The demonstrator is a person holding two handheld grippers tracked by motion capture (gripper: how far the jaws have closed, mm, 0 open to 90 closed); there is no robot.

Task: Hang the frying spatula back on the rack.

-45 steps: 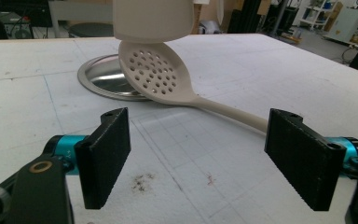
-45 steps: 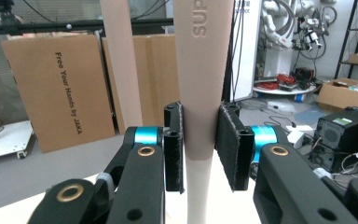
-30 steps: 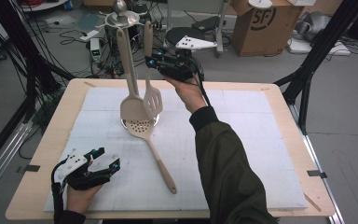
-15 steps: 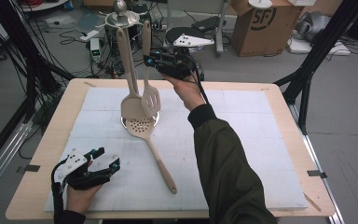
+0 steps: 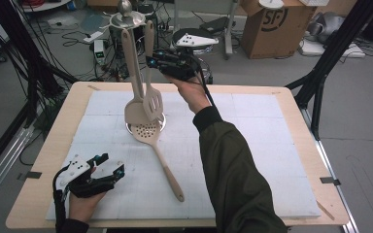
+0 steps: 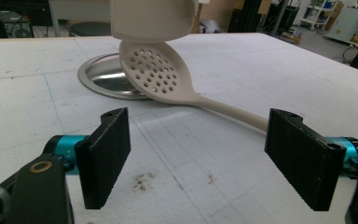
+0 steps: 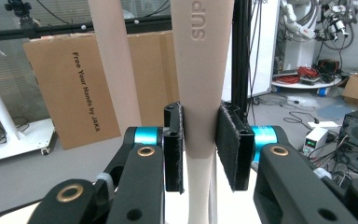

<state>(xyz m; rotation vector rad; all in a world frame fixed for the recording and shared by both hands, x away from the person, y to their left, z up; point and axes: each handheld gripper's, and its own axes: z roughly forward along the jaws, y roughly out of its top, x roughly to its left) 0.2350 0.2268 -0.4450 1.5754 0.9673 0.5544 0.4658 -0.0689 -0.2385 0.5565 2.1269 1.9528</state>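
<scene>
The right claw point(image 5: 151, 60) is clamped on the handle of a beige slotted spatula point(image 5: 152, 99), high up near the top of a steel utensil stand point(image 5: 125, 19). In the right gripper view both black pads press the handle flat between them, with its embossed lettering just above. The spatula hangs upright, its slotted blade low over the stand's round steel base point(image 5: 160, 124) on the table point(image 5: 291, 111).

Just beside the spatula, on the side toward the stand's post, hangs a second beige utensil, a solid turner point(image 5: 132, 92); its handle runs close alongside the gripped one, and its blade overlaps the spatula's blade from behind. That neighbour crowds the gripped handle on one side.

A perforated beige spoon point(image 5: 156, 150) lies on the white foam mat point(image 5: 252, 160), its holed bowl resting against the edge of the stand's base and partly under the hanging blades, its handle running away from the stand toward the person's side.

The left claw point(image 5: 108, 167) rests well apart from the stand, at the near corner of the mat, jaws spread wide and holding nothing; in the left gripper view the spoon's handle passes beyond them.

Behind the stand, off the table, are cables, a cardboard box point(image 5: 267, 24) and black frame legs.
</scene>
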